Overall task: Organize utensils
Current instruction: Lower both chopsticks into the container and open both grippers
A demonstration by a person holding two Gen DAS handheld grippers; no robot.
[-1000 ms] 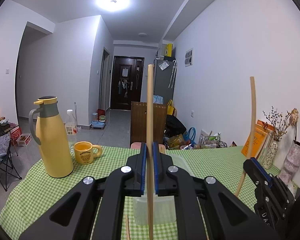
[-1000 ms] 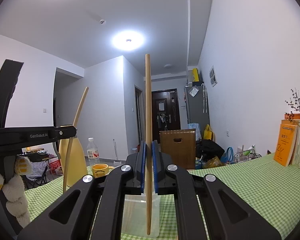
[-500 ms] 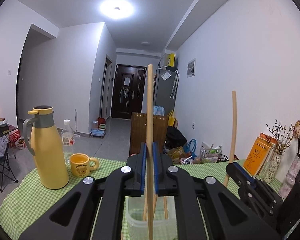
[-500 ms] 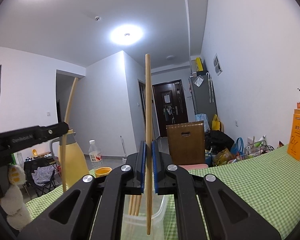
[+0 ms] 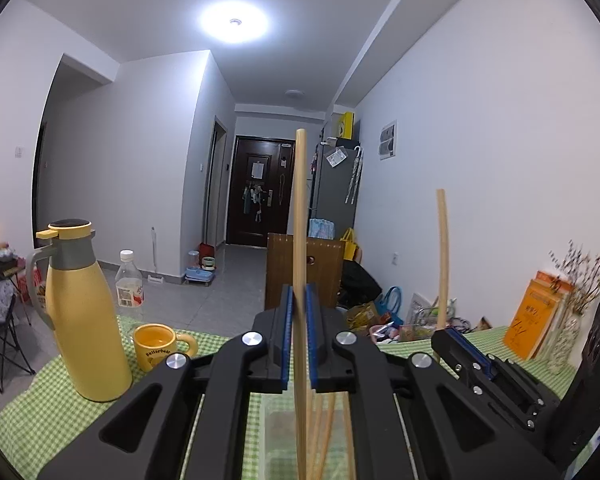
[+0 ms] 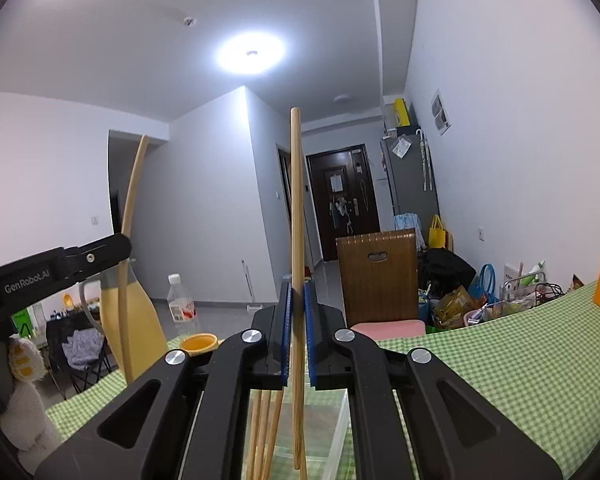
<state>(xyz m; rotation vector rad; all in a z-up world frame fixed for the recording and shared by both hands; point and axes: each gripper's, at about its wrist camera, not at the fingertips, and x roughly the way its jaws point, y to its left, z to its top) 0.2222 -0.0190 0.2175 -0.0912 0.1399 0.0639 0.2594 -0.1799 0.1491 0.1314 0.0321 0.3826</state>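
Note:
My left gripper [image 5: 299, 340] is shut on an upright wooden chopstick [image 5: 300, 216] between its blue pads. My right gripper [image 6: 298, 332] is likewise shut on a second upright chopstick [image 6: 296, 208]. In the left wrist view the right gripper [image 5: 466, 350] shows at the right with its chopstick [image 5: 443, 256]. In the right wrist view the left gripper's arm [image 6: 56, 268] shows at the left with its chopstick [image 6: 134, 200]. Below both grippers stands a clear plastic container [image 6: 340, 428] on the green checked tablecloth. Several chopsticks [image 6: 266, 432] lean inside it.
A yellow thermos jug [image 5: 82, 316], a yellow mug [image 5: 156, 346] and a clear bottle [image 5: 129, 288] stand at the table's left. Orange books [image 5: 534, 316] and a vase of dried flowers [image 5: 564, 336] stand at the right by the wall. A wooden chair back [image 6: 376, 276] rises beyond the far edge.
Both grippers have moved forward over the table with their chopsticks. The clear container now lies directly under the jaws, and the chopsticks inside it have come into view.

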